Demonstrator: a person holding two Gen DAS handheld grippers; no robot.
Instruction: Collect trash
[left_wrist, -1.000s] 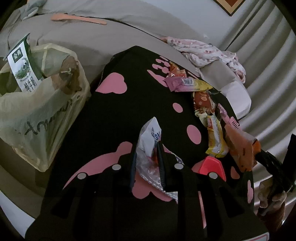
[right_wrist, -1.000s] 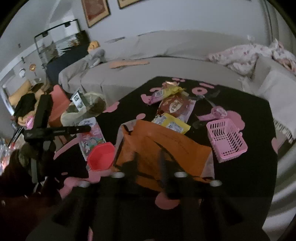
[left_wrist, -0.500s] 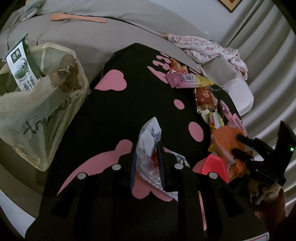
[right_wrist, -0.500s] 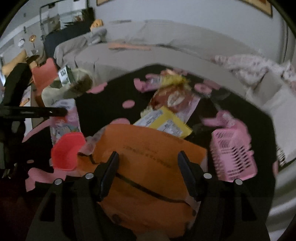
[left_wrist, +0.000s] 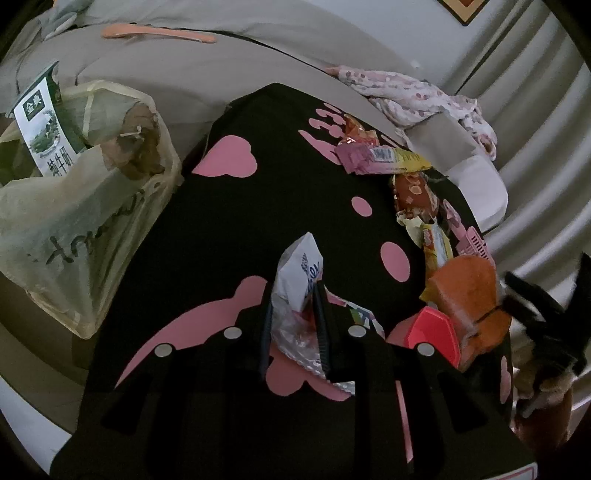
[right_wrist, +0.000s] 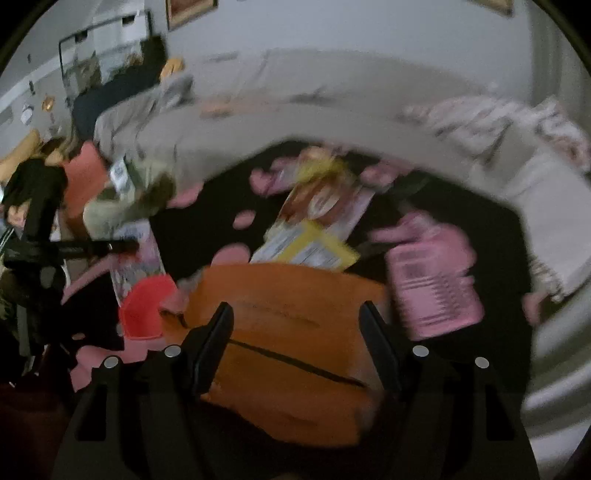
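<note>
My left gripper (left_wrist: 293, 291) is shut on a crumpled white and clear plastic wrapper (left_wrist: 299, 269), just above the black table with pink shapes (left_wrist: 258, 203). The jaws of my right gripper (right_wrist: 295, 310) are opening wide. A flat orange bag (right_wrist: 288, 332) lies on the table between and under them, and the pads do not press on it. In the left wrist view the right gripper (left_wrist: 535, 314) sits at the right edge, by the orange bag (left_wrist: 465, 291). More wrappers lie beyond: a yellow one (right_wrist: 310, 247) and a brown snack packet (right_wrist: 325, 199).
A pale plastic trash bag (left_wrist: 74, 221) with a milk carton (left_wrist: 44, 122) in it stands left of the table. A red cup (right_wrist: 144, 310) and a pink basket (right_wrist: 432, 284) flank the orange bag. A grey sofa (left_wrist: 221, 66) runs behind.
My right gripper has gone from nearly shut to wide open and moved in over the orange bag. Its view is now blurred. The left gripper and its wrapper have not moved.
</note>
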